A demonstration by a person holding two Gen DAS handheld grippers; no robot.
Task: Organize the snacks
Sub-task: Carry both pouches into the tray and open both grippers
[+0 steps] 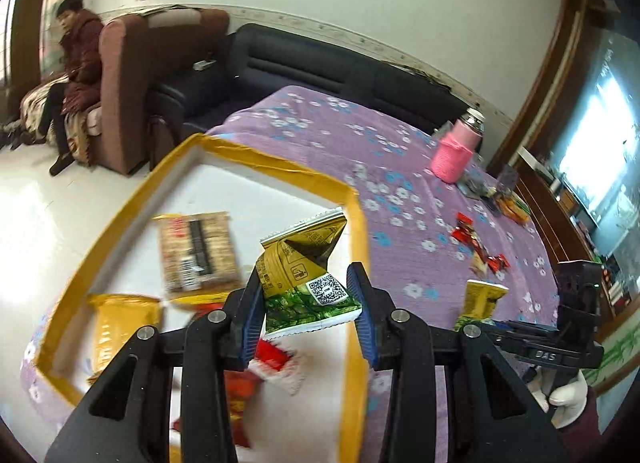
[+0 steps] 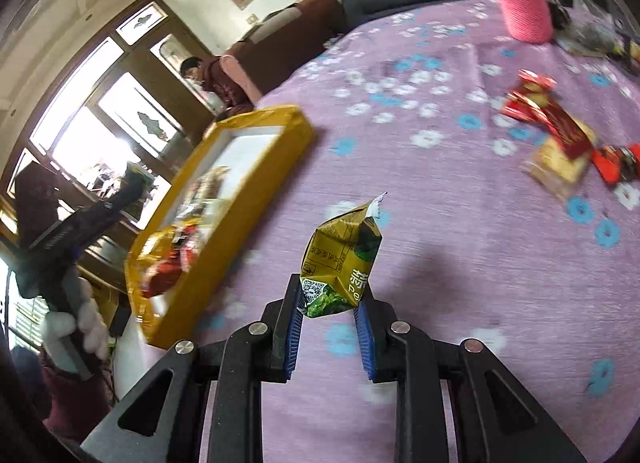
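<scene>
Gold-green packet [image 1: 304, 279] pinched upright in left hand-held gripper [image 1: 310, 303] above yellow-rimmed tray [image 1: 356, 223]; right hand-held gripper [image 2: 330, 303] clamping twin packet [image 2: 344, 263], tray well leftward.

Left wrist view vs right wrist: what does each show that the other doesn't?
Only left wrist: the left gripper holding its green-gold packet over the yellow tray, and a brown packet lying in it.

Only right wrist: the right gripper holding its own green-gold packet above the purple cloth, and the windows.

Both: tray, pink-sleeved bottle, red wrappers on the cloth, seated person.
</scene>
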